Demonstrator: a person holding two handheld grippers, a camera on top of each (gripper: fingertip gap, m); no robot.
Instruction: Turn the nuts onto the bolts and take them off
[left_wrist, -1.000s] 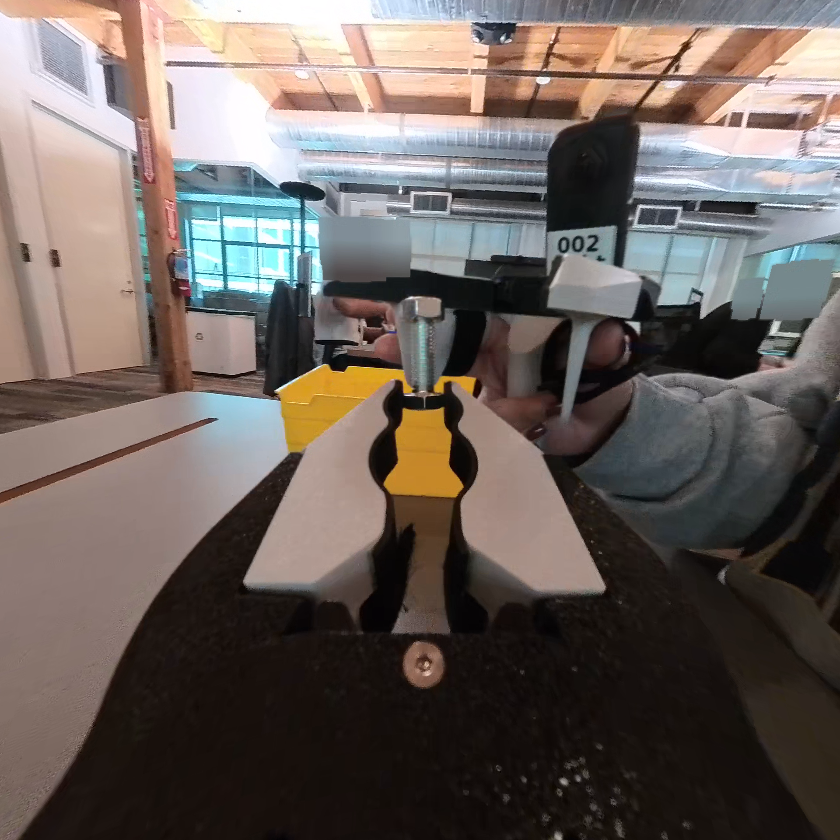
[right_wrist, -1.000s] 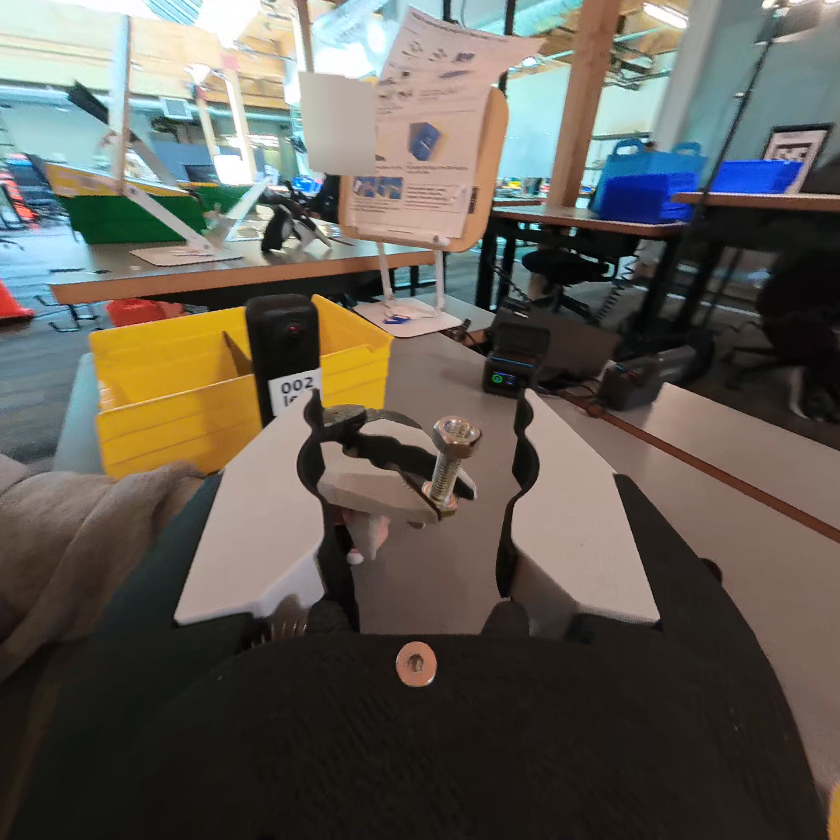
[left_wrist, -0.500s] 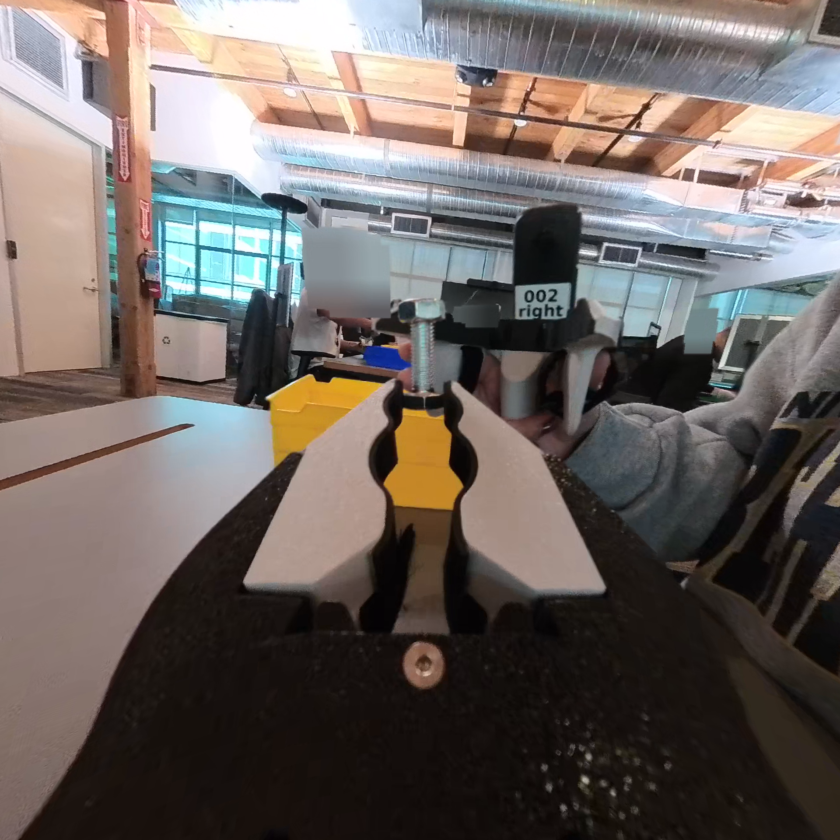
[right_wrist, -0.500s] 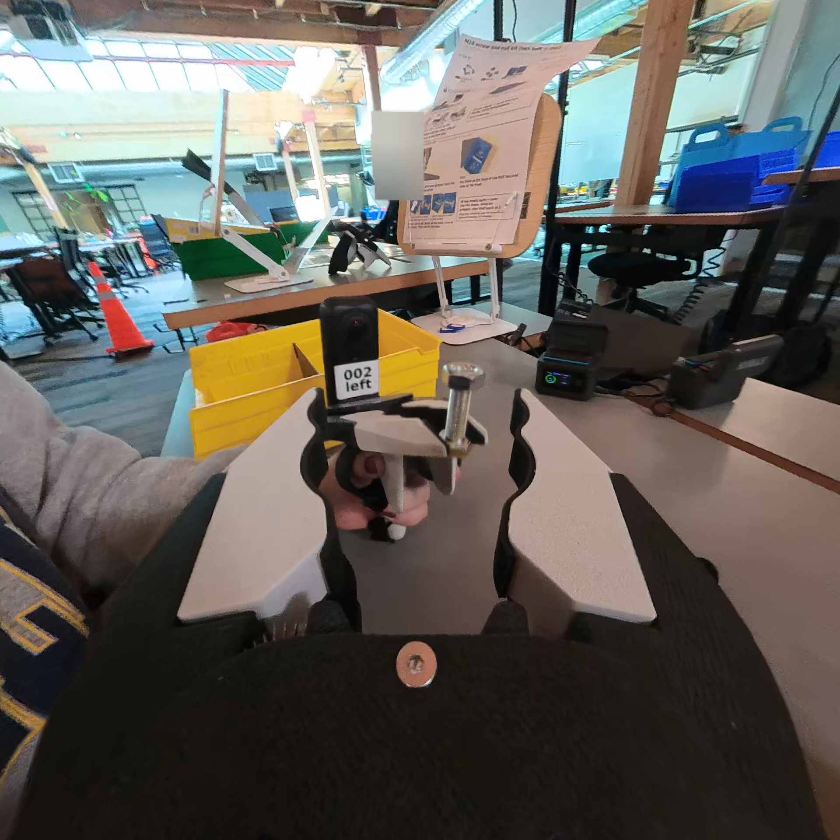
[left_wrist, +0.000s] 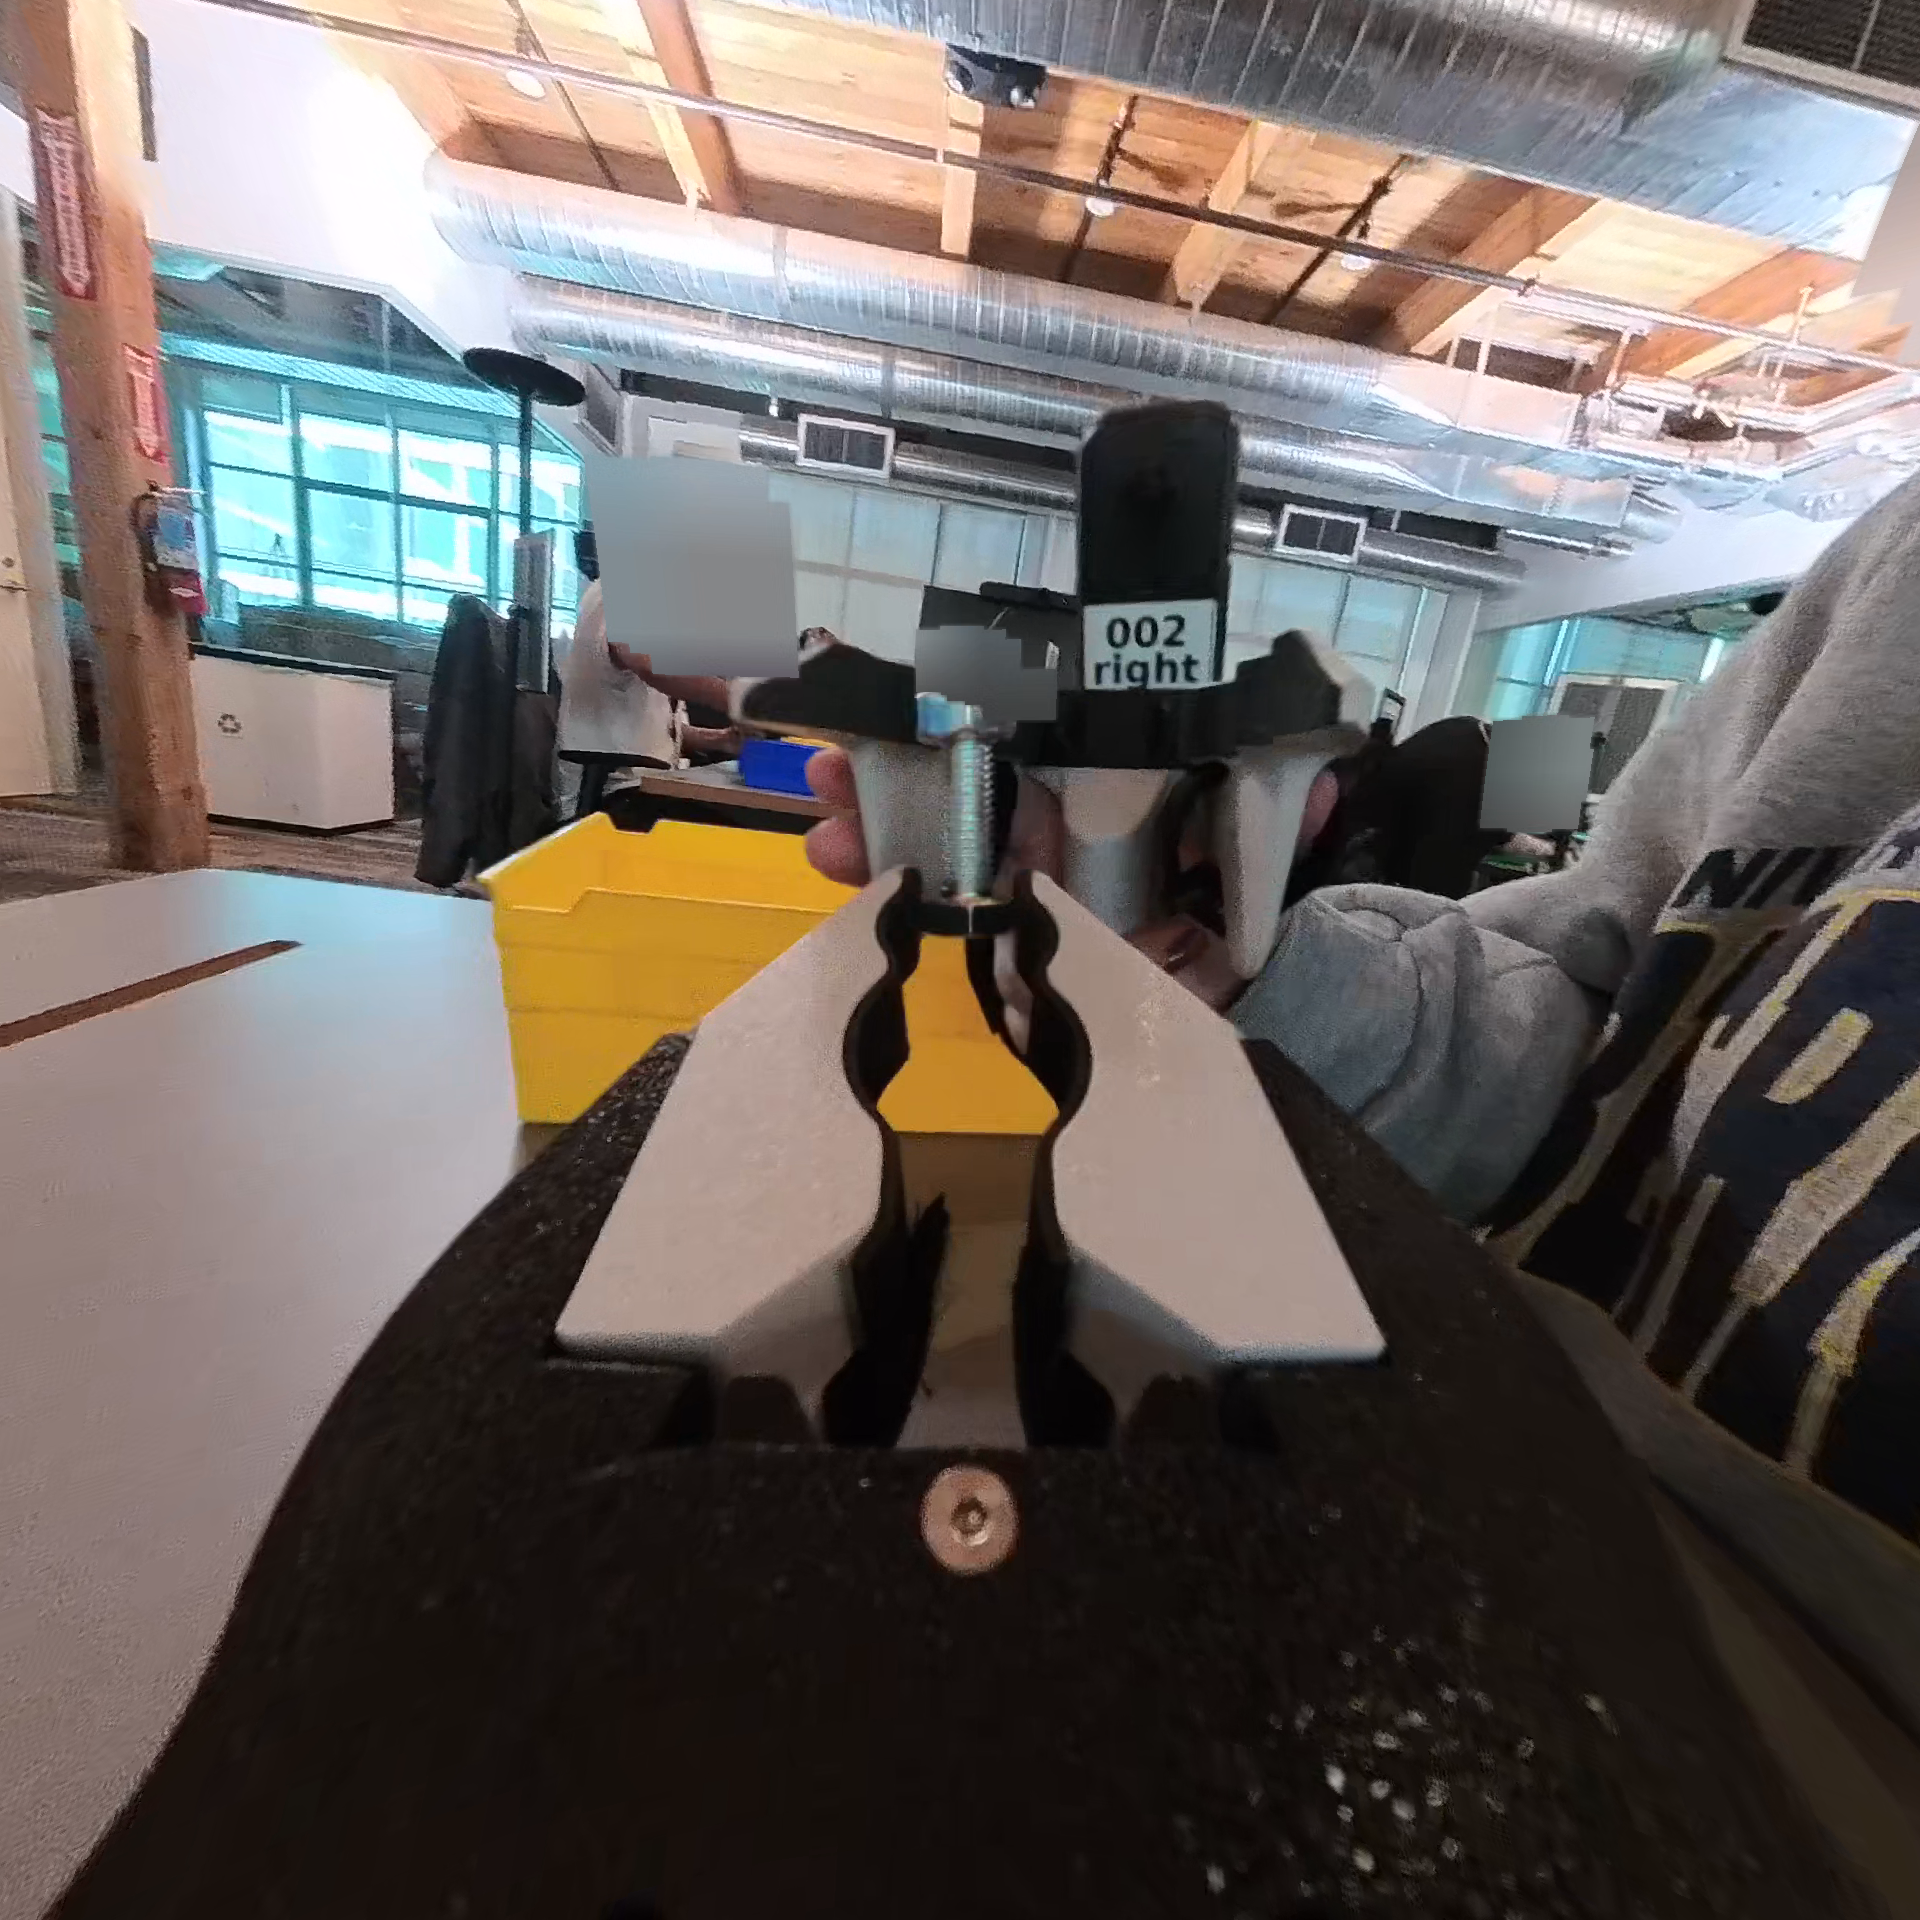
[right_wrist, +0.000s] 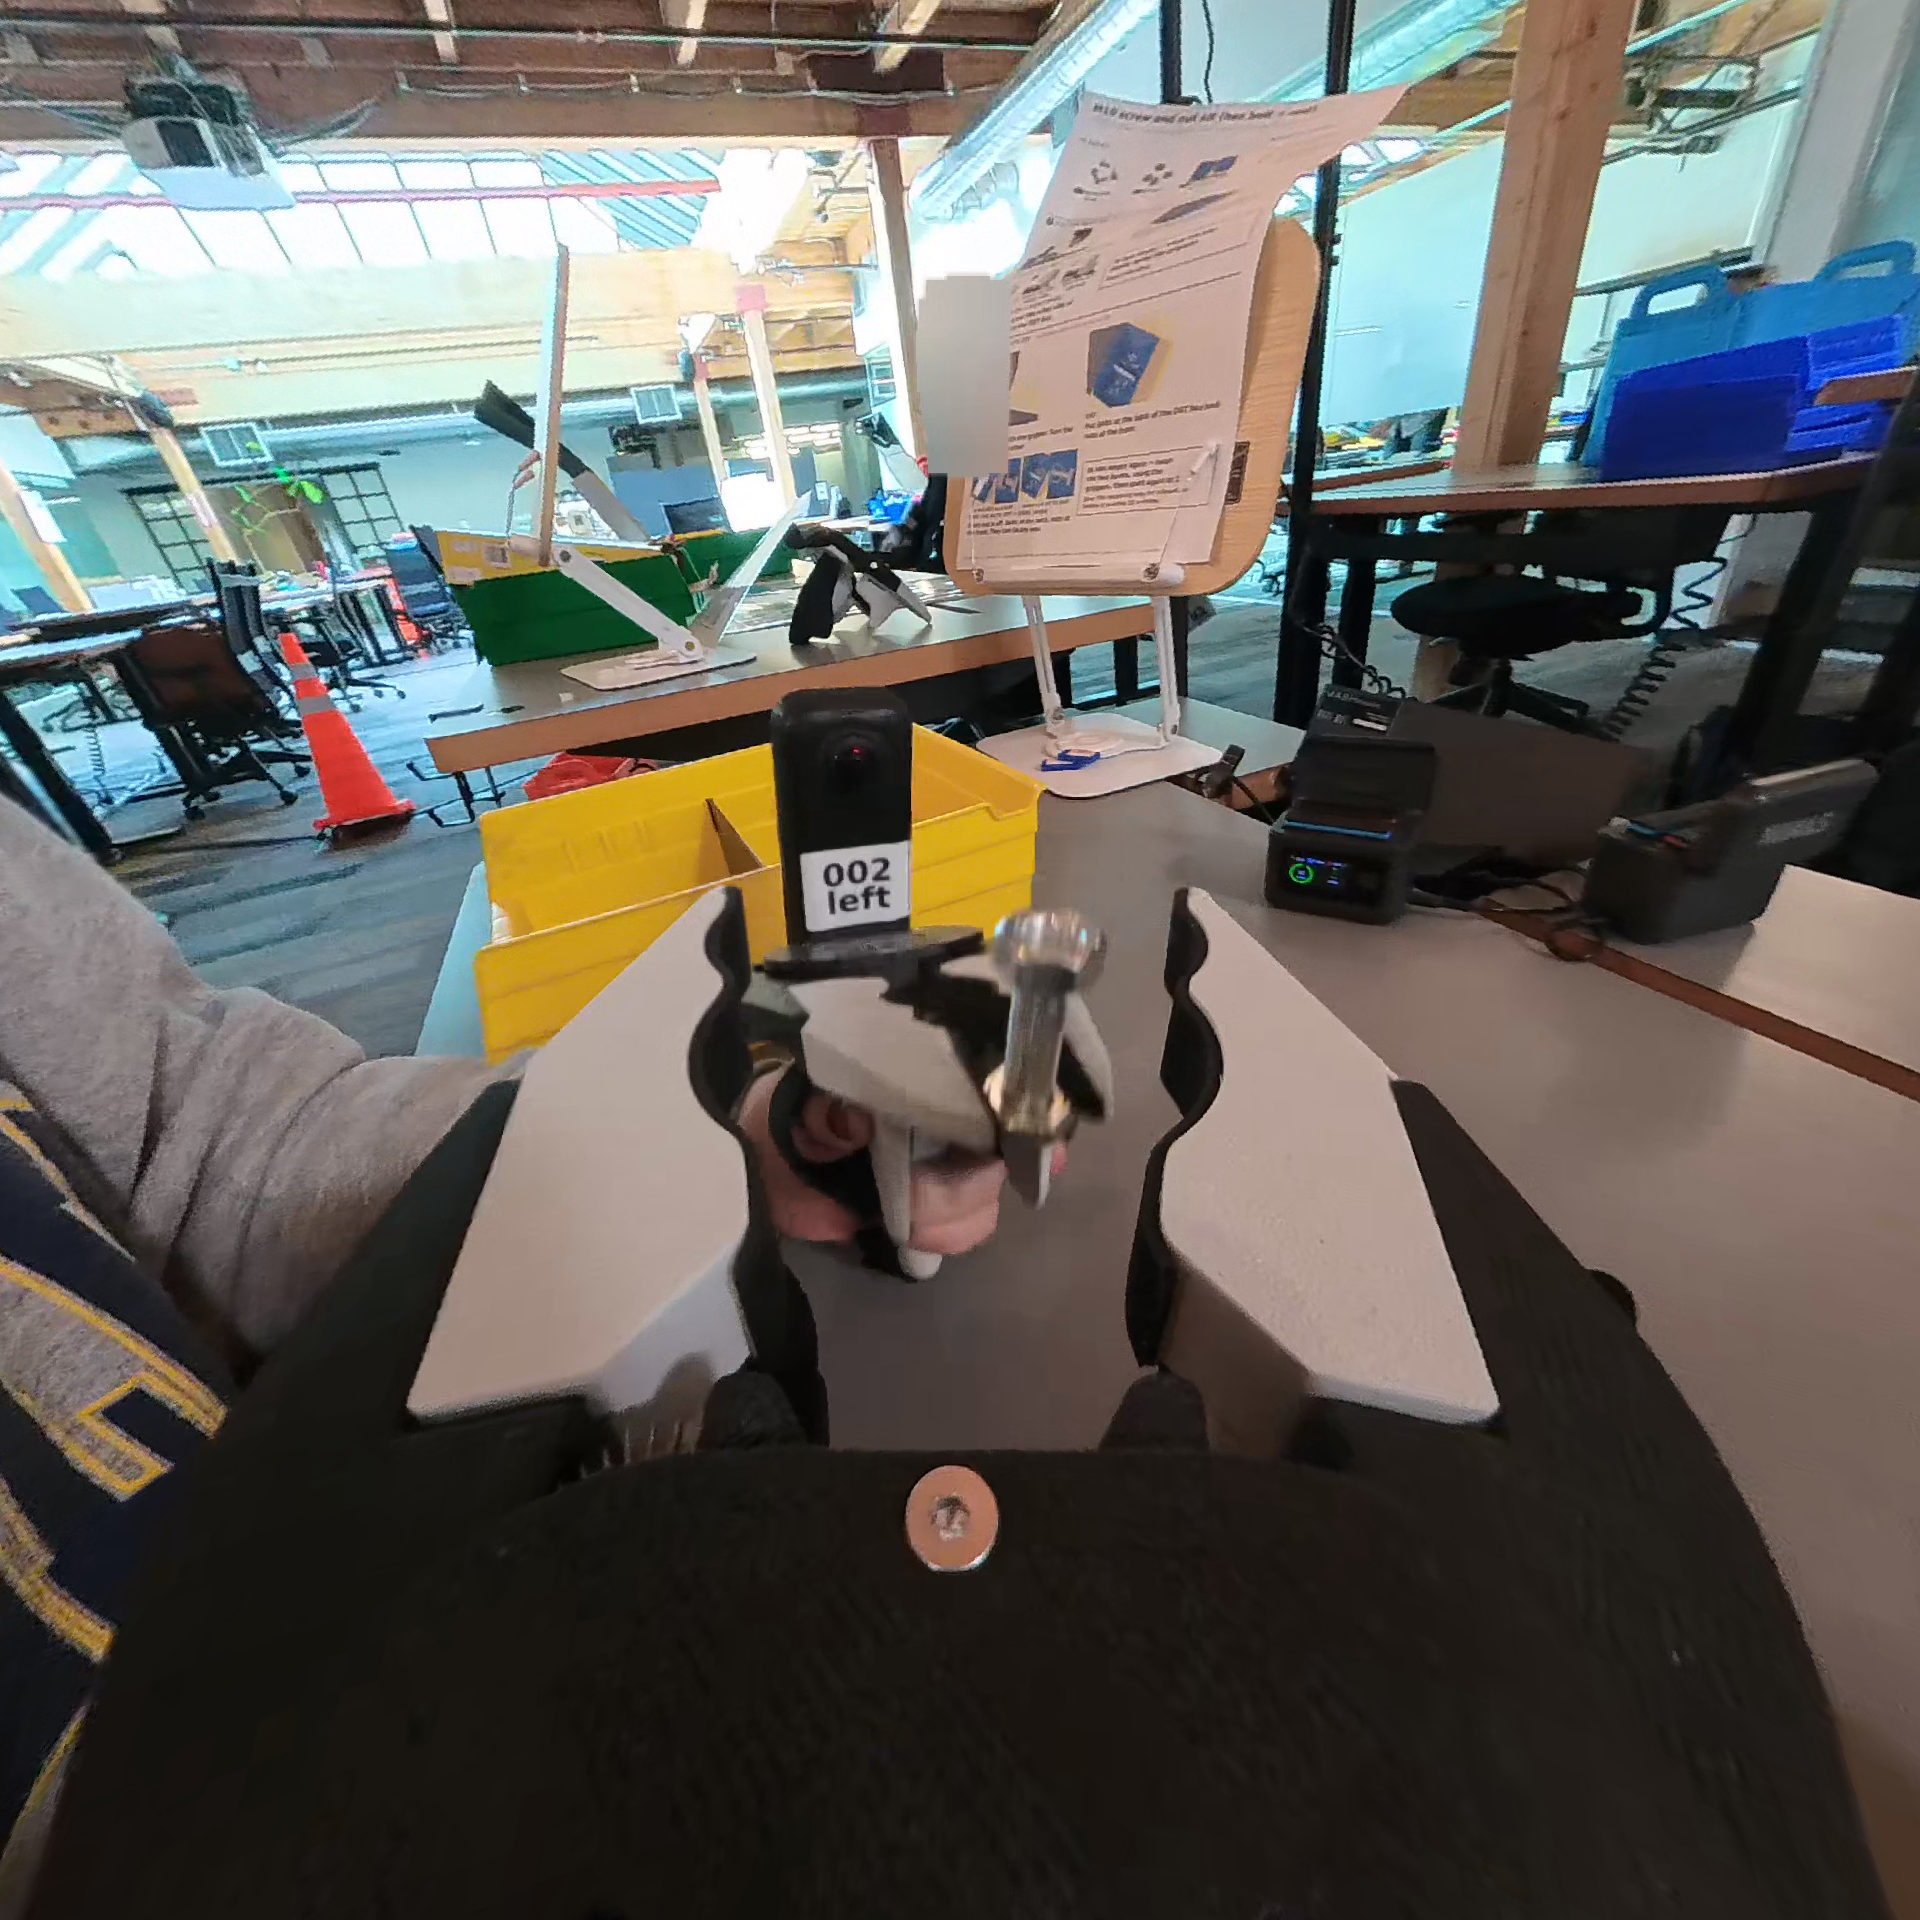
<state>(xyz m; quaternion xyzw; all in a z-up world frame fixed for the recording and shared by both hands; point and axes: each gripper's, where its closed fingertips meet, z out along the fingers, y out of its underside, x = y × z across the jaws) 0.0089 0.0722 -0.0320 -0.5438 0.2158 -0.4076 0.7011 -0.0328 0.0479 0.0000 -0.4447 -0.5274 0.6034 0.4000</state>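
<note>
Left gripper (left_wrist: 964, 914) has its 2 grey fingers pressed in on a dark nut (left_wrist: 961, 918) at their very tips, pinching it from both sides. From that nut a silver bolt (left_wrist: 968, 810) rises with its threaded shank showing and its hex head at the top, partly under a blurred patch. In the right wrist view the same bolt (right_wrist: 1034, 1023) leans slightly, head up, with the nut (right_wrist: 1029, 1114) near its lower end caught in the left gripper's (right_wrist: 1023, 1117) tips. A hand (right_wrist: 883, 1195) wraps the left gripper's handle below.

Right gripper (right_wrist: 956, 1008) stands with its fingers spread wide and nothing between them; the bolt and the left tool sit farther off, seen through that gap, a little toward the right finger (right_wrist: 1288, 1153). From the left wrist view, the right gripper (left_wrist: 1049, 717) faces the camera just behind the bolt, its black front level with the bolt head; whether it touches the head I cannot tell.

Behind both tools a yellow bin (right_wrist: 644, 883) with a divider rests on the grey table (right_wrist: 1558, 1143). A grey sleeve (left_wrist: 1434, 997) reaches in from the right of the left wrist view. 2 dark devices (right_wrist: 1340, 862) with cables lie on the table's far right, and a paper sheet on a stand (right_wrist: 1132, 384) rises beyond the bin.
</note>
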